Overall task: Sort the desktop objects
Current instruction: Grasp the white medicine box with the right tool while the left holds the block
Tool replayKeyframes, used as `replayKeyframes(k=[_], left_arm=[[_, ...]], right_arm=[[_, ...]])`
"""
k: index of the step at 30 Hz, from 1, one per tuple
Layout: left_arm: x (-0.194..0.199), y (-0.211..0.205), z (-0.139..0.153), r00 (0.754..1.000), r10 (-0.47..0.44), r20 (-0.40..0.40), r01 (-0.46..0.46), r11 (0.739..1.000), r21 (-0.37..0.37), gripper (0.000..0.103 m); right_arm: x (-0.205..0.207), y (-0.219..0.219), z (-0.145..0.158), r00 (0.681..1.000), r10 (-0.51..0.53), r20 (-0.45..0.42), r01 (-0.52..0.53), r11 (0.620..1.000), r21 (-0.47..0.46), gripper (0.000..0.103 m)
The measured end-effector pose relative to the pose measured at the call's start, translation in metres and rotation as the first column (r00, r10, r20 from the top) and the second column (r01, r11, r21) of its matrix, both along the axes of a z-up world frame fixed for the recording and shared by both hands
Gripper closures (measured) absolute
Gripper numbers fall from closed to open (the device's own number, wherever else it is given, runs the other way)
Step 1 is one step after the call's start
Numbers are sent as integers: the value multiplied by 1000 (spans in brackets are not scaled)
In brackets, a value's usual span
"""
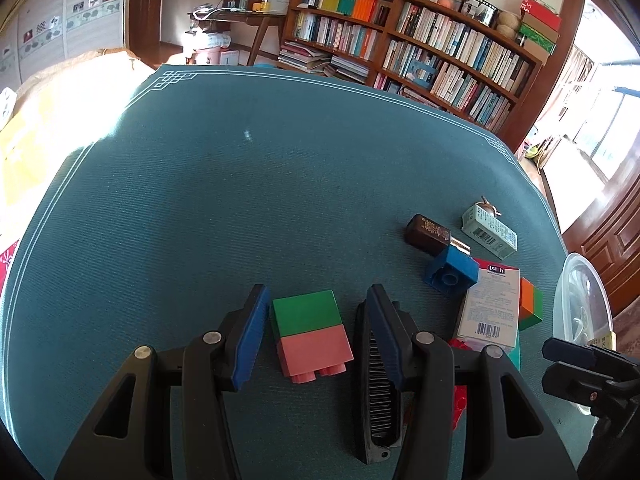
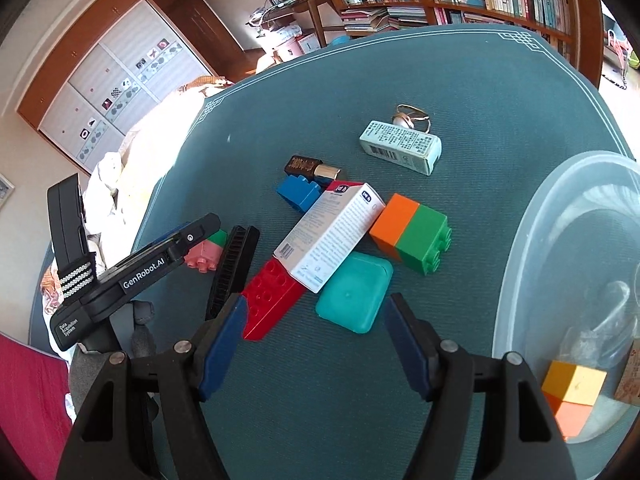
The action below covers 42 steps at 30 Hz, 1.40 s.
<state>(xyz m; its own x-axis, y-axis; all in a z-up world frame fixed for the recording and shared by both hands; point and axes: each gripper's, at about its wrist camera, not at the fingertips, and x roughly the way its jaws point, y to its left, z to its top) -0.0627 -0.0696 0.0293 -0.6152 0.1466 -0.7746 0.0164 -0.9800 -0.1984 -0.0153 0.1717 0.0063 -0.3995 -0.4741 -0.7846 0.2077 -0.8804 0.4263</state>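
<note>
My left gripper (image 1: pixel 314 330) is open, its jaws on either side of a green-and-pink brick stack (image 1: pixel 310 334) lying on the teal mat (image 1: pixel 240 180). A black comb (image 1: pixel 376 392) lies just under its right finger. My right gripper (image 2: pixel 316 340) is open and empty above the mat, just in front of a teal square box (image 2: pixel 354 296) and a red brick (image 2: pixel 272 300). A white carton (image 2: pixel 328 236) leans on the red brick. An orange-and-green brick stack (image 2: pixel 412 232), a blue brick (image 2: pixel 298 192), a brown bottle (image 2: pixel 310 168) and a pale green carton (image 2: pixel 400 146) lie beyond.
A clear plastic tub (image 2: pixel 516 264) stands at the right with a yellow-and-orange block (image 2: pixel 572 392) inside. A metal ring-shaped object (image 2: pixel 412 114) lies behind the pale carton. The left gripper body (image 2: pixel 132 272) shows at the left. A bookshelf (image 1: pixel 420 40) stands behind the table.
</note>
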Motion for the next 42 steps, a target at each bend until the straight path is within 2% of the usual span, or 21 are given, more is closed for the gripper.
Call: replayKeyframes(k=[8,9,10,13,17,21,24,26,29,33,42], left_arm=[[1,4,-5,1000,17,3,-17,1000,-5,49],[2,5,-4,1000,13,-1,-13,1000,-11,60],[2,6,-3,1000,7,0,-7,1000,-12,66],[4,9,2,1000,-8,-21,8,1000,-6,66],[5,17,12,998,-18,-55,16,999,-30,66],[4,16,13,998,-15,-53,14,1000,-19,66],[4,12,14,998,-10,-55,10,1000,-1,66],[4,12,14,998,-9,-55,9,1000,1,66],[2,12,12,999,-8,-48,8,1000,0,66],[2,11,9,999,-5,-37,5,1000,8,66],[4,13,7,999,-14,-30,14,1000,9,66]], right_arm=[[-18,-3,-9,999,-37,35,42,987,-156,28],[-21,-3,-12,998,-46,41,52,983,-175,28],[-23,-3,-14,998,-53,45,60,979,-192,28],[-30,-2,-19,996,-74,46,82,969,-234,28],[-36,2,-24,993,-110,33,115,970,-216,28],[-40,0,-28,993,-111,33,115,972,-203,29],[-44,-5,-31,994,-108,29,111,977,-185,36],[-47,-8,-34,994,-105,33,109,978,-180,46],[-49,-9,-39,994,-104,41,110,974,-196,54],[-48,-11,-41,993,-104,52,113,965,-238,55],[-60,-28,-41,992,-111,57,120,978,-171,55]])
